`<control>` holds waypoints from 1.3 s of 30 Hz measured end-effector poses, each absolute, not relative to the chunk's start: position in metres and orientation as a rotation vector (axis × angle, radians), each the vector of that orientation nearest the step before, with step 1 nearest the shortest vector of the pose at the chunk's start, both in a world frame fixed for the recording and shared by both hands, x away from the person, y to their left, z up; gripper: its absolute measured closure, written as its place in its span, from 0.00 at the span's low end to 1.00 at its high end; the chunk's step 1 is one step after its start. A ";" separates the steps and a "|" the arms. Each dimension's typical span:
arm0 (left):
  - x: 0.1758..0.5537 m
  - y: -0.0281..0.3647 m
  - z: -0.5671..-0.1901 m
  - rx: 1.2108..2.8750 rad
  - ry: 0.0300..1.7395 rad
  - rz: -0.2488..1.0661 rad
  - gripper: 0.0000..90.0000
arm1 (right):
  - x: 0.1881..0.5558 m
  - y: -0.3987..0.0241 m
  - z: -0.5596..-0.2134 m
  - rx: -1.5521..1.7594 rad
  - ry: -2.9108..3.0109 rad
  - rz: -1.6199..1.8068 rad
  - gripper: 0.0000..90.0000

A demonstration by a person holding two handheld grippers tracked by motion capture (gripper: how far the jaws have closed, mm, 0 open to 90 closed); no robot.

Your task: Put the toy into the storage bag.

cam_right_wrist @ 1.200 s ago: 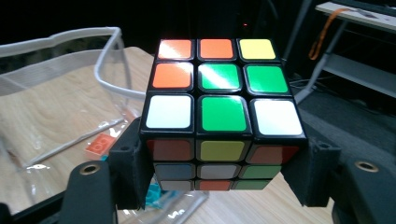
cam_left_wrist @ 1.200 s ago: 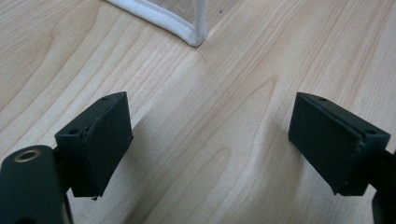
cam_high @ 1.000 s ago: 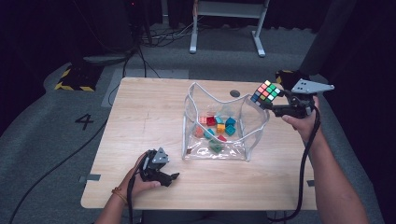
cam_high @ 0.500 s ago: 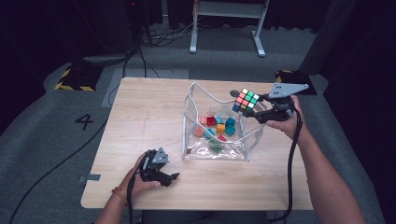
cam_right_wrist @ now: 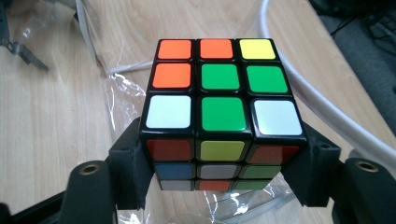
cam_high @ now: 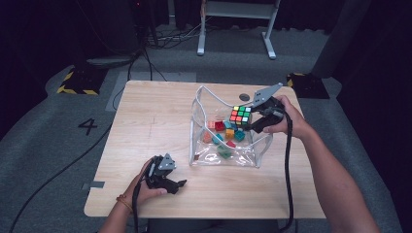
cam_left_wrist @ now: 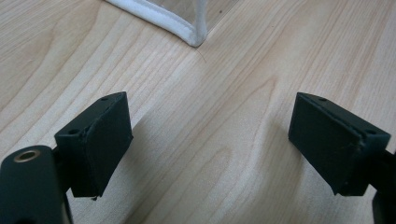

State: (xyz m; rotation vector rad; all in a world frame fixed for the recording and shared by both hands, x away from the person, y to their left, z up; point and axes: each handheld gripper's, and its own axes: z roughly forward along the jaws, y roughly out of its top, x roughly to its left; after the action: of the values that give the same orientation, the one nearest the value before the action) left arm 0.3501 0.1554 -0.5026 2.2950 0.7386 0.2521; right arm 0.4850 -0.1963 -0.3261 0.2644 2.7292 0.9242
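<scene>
Far left on the table (cam_high: 145,126): left claw (cam_high: 179,184) resting near the front edge, jaws spread wide with bare wood between them, nothing held. In the left gripper view, white-piped corner of the clear bag (cam_left_wrist: 189,32) just ahead of those jaws, apart from them.

Middle: clear bag (cam_high: 228,155) with white piping, standing open, small coloured blocks (cam_high: 224,138) scattered across its bottom.

Right: right claw (cam_high: 248,121) clamped on the puzzle cube (cam_high: 240,115), carried above the open bag, over its far right part. In the right gripper view, puzzle cube (cam_right_wrist: 219,107) squarely between the two jaws, gripped at its lower layers on opposite sides, top face towards the camera, crinkled plastic and white rim showing below and beside it.

Risks from here, as a judgement only:
- Grip low on the puzzle cube, most of its bulk above the pads; likely to tip or twist out under a sharp tilt or jolt.
- Layers free to turn; uneven squeeze could rotate a layer and loosen the hold.
- Bag wall soft and slumped; a descent too near the right rim could catch the piping and fold the side inward, or drag the bag across the table.
- Release from too high: hard landing on the coloured blocks, a bounce, possibly out over the low rim.
- Left claw apart from the bag, so nothing steadying it.
</scene>
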 end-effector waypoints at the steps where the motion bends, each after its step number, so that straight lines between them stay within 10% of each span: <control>1: 0.350 0.155 -0.503 2.292 0.739 0.251 0.15 | 0.486 -0.194 -0.326 0.263 2.745 0.896 0.38; 39: 0.350 0.155 -0.503 2.292 0.740 0.251 0.15 | 0.509 -0.186 -0.345 0.412 2.933 0.133 0.38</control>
State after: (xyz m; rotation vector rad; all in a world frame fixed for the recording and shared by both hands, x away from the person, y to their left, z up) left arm 0.3501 0.1552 -0.5027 2.2915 0.7396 0.2513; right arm 0.5088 -0.1860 -0.3446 0.4124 2.9334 0.1330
